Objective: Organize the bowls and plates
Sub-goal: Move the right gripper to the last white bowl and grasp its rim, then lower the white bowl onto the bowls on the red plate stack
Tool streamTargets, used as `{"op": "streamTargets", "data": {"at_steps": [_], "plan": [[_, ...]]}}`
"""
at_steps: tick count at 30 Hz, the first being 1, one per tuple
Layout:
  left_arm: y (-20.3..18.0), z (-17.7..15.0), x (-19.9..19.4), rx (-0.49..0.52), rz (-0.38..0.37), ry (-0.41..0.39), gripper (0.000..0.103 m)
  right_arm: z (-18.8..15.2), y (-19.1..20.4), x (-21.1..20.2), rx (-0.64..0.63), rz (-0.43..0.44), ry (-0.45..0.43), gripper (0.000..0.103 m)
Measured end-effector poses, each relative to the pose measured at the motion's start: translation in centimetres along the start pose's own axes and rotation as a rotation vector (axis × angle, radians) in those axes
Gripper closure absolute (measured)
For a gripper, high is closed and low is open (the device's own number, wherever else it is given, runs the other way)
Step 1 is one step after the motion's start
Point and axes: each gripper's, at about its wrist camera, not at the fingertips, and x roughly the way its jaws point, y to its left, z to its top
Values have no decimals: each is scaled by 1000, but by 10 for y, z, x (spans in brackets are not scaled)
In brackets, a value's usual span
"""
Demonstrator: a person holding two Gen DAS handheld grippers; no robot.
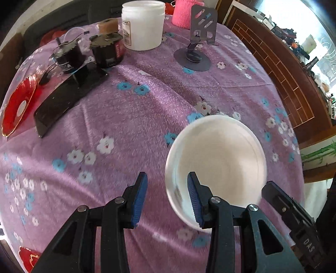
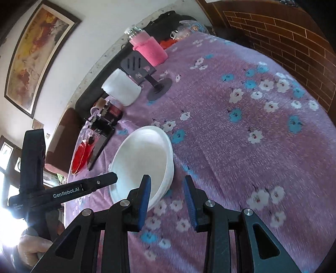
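Observation:
A white bowl (image 1: 218, 159) sits on the purple flowered tablecloth (image 1: 126, 117); it also shows in the right wrist view (image 2: 142, 159), where it looks like stacked white bowls. My left gripper (image 1: 167, 201) is open, its right finger over the bowl's near-left rim and its left finger outside. My right gripper (image 2: 167, 201) is open, its left finger at the bowl's near rim and its right finger over the cloth. A red glass plate (image 1: 19, 103) lies at the table's left edge, also in the right wrist view (image 2: 80, 155). A red dish (image 1: 28, 259) peeks in at bottom left.
At the back stand a white plastic jar (image 1: 143, 25), two dark jars (image 1: 88, 52), a black flat box (image 1: 67, 98), a metal phone stand (image 1: 199, 48) and a pink-sleeved bottle (image 1: 184, 12). A brick-patterned wooden wall (image 1: 289, 73) runs along the right.

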Motion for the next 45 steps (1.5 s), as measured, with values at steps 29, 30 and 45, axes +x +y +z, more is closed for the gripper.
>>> {"op": "streamTargets", "data": {"at_steps": [29, 30, 45], "plan": [[127, -181, -208, -67, 30, -396, 85, -133, 198, -110, -399, 352, -134, 90], [133, -190, -212, -74, 29, -404, 84, -141, 207, -111, -417, 360, -128, 90], [199, -309, -199, -138, 0, -403, 83, -232, 253, -88, -559, 349, 8, 90]]}}
